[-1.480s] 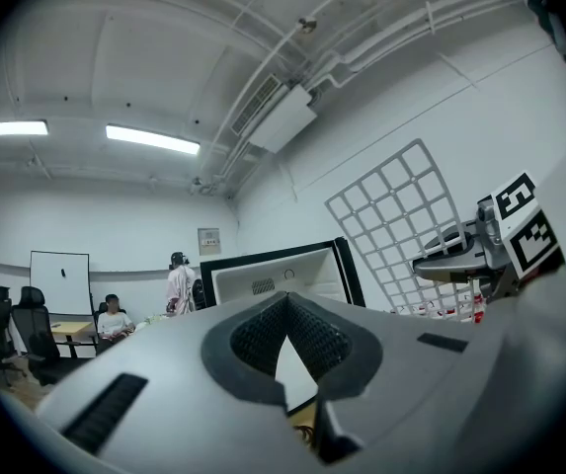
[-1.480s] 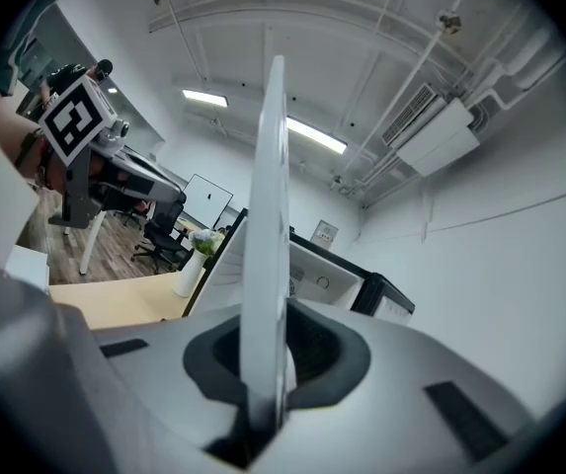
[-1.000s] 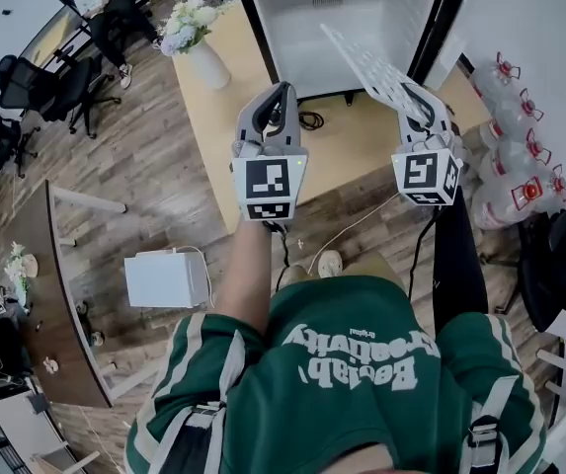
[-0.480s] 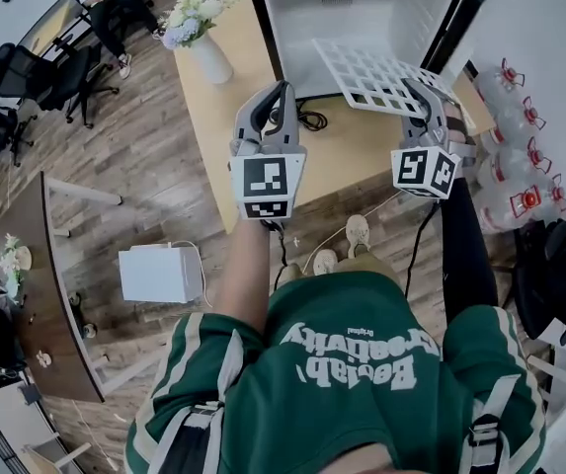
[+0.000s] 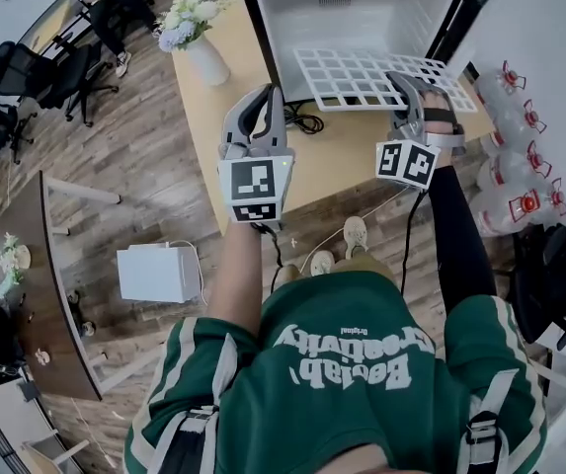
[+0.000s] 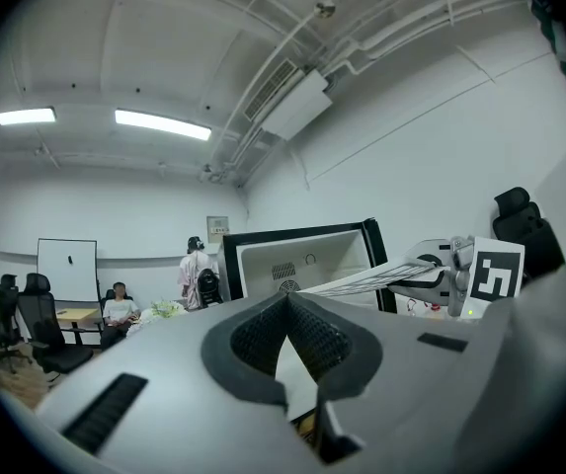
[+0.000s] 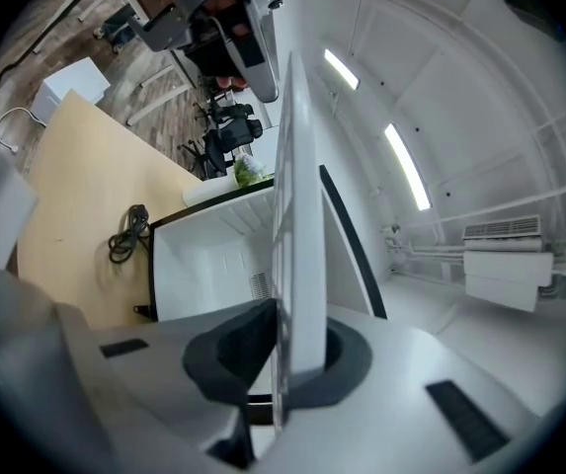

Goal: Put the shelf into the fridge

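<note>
The small fridge (image 5: 347, 13) stands open on a light wooden platform, its white inside bare. A white wire-grid shelf (image 5: 357, 75) lies flat and level just before the opening. My right gripper (image 5: 406, 85) is shut on the shelf's right front edge. In the right gripper view the shelf (image 7: 292, 205) runs edge-on between the pads of my right gripper (image 7: 283, 354) toward the fridge (image 7: 203, 265). My left gripper (image 5: 261, 99) hangs left of the shelf, shut and holding nothing. In the left gripper view its pads (image 6: 263, 334) meet, with the fridge (image 6: 302, 260) and the shelf (image 6: 366, 280) beyond.
The fridge door (image 5: 482, 3) stands open at the right. A vase of flowers (image 5: 202, 47) and a coiled black cable (image 5: 308, 120) sit on the platform (image 5: 213, 136). Water bottles (image 5: 520, 146) are stacked at the right, and a white box (image 5: 159, 275) is on the floor.
The shelf has swung from steeply tilted to flat and level in front of the fridge opening. My right gripper moved up toward the fridge with it. The left gripper drifted slightly left.
</note>
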### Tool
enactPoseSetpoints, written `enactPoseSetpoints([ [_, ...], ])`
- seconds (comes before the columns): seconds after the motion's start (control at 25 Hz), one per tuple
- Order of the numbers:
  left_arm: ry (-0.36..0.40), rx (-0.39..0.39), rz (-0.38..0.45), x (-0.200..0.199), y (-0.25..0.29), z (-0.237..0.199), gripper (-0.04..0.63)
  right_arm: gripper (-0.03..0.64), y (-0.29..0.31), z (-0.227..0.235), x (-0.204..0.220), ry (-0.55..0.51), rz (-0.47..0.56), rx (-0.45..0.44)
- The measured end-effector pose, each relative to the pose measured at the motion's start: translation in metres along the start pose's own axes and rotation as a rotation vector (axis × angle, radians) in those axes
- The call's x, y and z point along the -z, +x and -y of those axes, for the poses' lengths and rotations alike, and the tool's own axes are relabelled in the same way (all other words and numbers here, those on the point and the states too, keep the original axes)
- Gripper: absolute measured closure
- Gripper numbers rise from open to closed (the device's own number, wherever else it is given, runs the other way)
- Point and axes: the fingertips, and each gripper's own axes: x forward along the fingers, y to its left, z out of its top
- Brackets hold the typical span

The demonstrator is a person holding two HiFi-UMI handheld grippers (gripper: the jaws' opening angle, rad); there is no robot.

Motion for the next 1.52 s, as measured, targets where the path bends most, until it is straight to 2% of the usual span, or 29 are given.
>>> enactPoseSetpoints([
  [0.64,0.001,-0.038,-0.031,0.01,-0.007,-0.01,0.597,0.591,0.03,-0.024,-0.012,-0.167,0.0,0.025],
  [1.52,0.005,-0.082,-0.081,0.026,0.01,-0.022,0.597,0.589,0.08,-0.058,-0.006,-0.208,0.005,-0.018],
])
